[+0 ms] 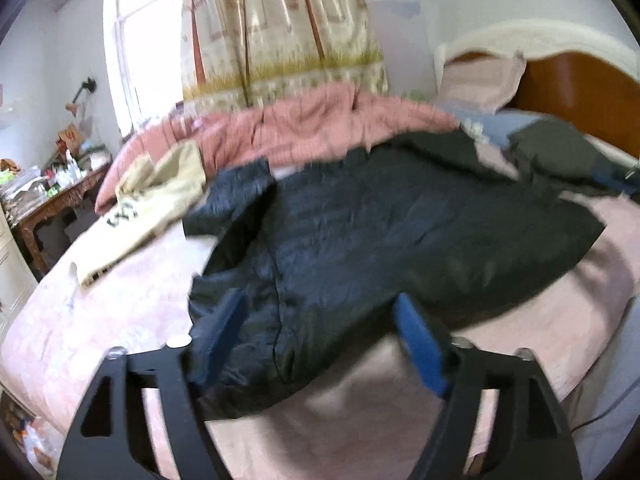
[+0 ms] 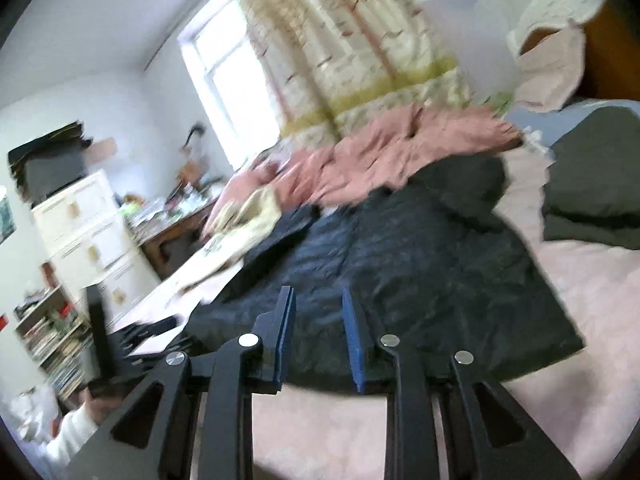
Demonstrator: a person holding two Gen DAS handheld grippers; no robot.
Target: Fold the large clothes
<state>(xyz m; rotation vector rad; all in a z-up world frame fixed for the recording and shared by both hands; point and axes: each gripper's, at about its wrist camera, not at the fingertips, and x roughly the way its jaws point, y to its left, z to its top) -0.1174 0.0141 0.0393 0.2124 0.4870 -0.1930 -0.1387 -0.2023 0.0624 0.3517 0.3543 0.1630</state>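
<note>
A large dark navy padded jacket [image 1: 360, 240] lies spread flat on the pink bed sheet [image 1: 100, 320]; it also fills the middle of the right wrist view [image 2: 420, 264]. My left gripper [image 1: 320, 312] is open wide, its blue pads [image 1: 420, 344] hovering over the jacket's near hem, holding nothing. My right gripper [image 2: 318, 304] is open with a narrower gap, just above the jacket's near edge, and empty. Both views are motion-blurred.
A pink quilt [image 1: 320, 128] is bunched at the far side of the bed. A cream garment [image 1: 152, 200] lies at the left, a dark green folded garment [image 2: 592, 184] at the right. A cluttered wooden desk [image 1: 52, 196], white drawers [image 2: 88, 232] and the headboard [image 1: 580, 92] surround the bed.
</note>
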